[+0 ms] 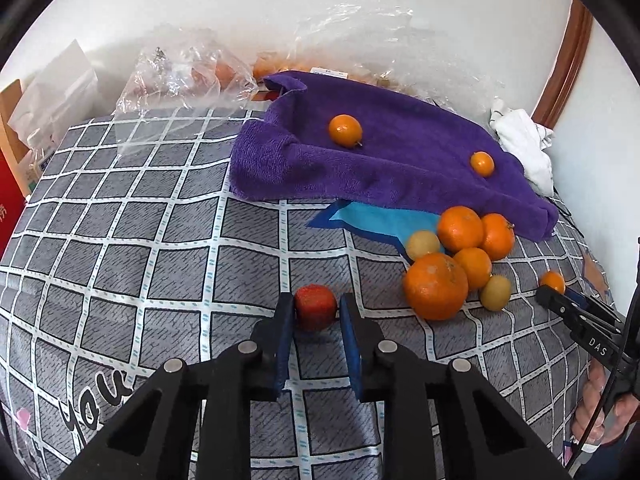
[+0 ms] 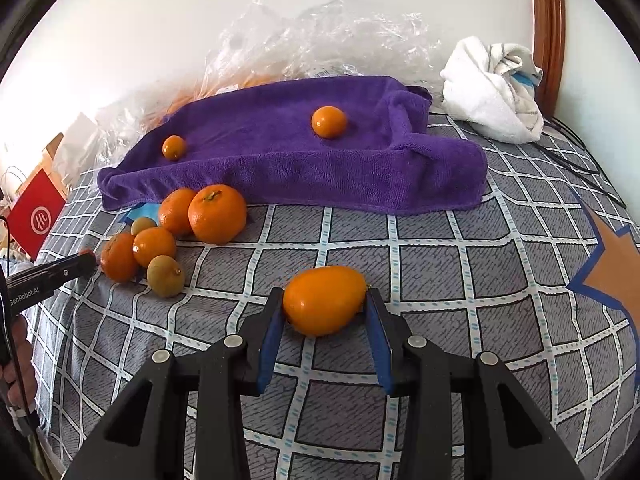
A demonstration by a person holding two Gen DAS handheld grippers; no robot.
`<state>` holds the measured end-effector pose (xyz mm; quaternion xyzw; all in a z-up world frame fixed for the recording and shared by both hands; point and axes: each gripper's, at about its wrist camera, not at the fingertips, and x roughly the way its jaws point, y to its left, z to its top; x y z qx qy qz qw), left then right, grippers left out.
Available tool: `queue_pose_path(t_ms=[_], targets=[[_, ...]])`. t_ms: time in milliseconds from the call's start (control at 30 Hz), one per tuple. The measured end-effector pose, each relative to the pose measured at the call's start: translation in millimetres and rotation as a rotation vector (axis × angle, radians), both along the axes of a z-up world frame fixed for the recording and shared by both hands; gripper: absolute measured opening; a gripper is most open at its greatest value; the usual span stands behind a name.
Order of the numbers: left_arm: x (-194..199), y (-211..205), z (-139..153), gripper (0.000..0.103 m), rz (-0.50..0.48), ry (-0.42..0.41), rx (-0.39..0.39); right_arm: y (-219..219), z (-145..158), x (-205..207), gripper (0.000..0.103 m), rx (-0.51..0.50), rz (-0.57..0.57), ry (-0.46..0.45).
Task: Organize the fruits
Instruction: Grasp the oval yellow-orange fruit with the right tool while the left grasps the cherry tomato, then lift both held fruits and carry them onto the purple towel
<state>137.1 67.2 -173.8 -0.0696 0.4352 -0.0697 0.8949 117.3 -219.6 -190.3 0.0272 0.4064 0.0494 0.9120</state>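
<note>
My left gripper (image 1: 316, 303) is shut on a small red fruit (image 1: 315, 310) that sits on the grey checked bedcover (image 1: 160, 240). To its right lies a cluster of several oranges (image 1: 435, 286) and small yellowish fruits (image 1: 495, 292). Behind them a purple towel (image 1: 400, 172) carries two small oranges (image 1: 345, 131) (image 1: 482, 164). In the right wrist view my right gripper (image 2: 324, 295) is shut on an oval orange fruit (image 2: 320, 306), close over the bedcover (image 2: 440, 280). The same cluster (image 2: 217, 213) lies to its left and the towel (image 2: 280, 164) beyond.
Crumpled clear plastic bags (image 1: 180, 76) (image 2: 320, 36) lie against the wall behind the towel. A white cloth (image 2: 492, 88) sits at the back right by a wooden frame (image 2: 548, 20). A red paper bag (image 2: 36, 216) stands off the left edge. A blue sheet (image 1: 380, 220) pokes out under the towel.
</note>
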Motion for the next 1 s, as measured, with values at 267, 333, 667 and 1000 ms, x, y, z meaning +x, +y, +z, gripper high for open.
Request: queue_pose_path(t_ms=[267,333,667,1000], targets=[[0,3,-4,0.023,0.002,-0.045,-0.023,5,-1,-1,0.040,-0.037,-0.006,-0.001],[0,3,-5,0.023,0.002,-0.044,-0.027,3,-1,-1,0.041,-0.025,-0.004,-0.001],[-2,1,-5,0.024,0.001,-0.042,-0.018,-6,-1,-1,0.041,0.053,-0.007,-0.004],[-9,2,-5,0.021,-0.031,-0.055,-0.073,-7,0,-2,0.040,0.069,-0.009,-0.005]])
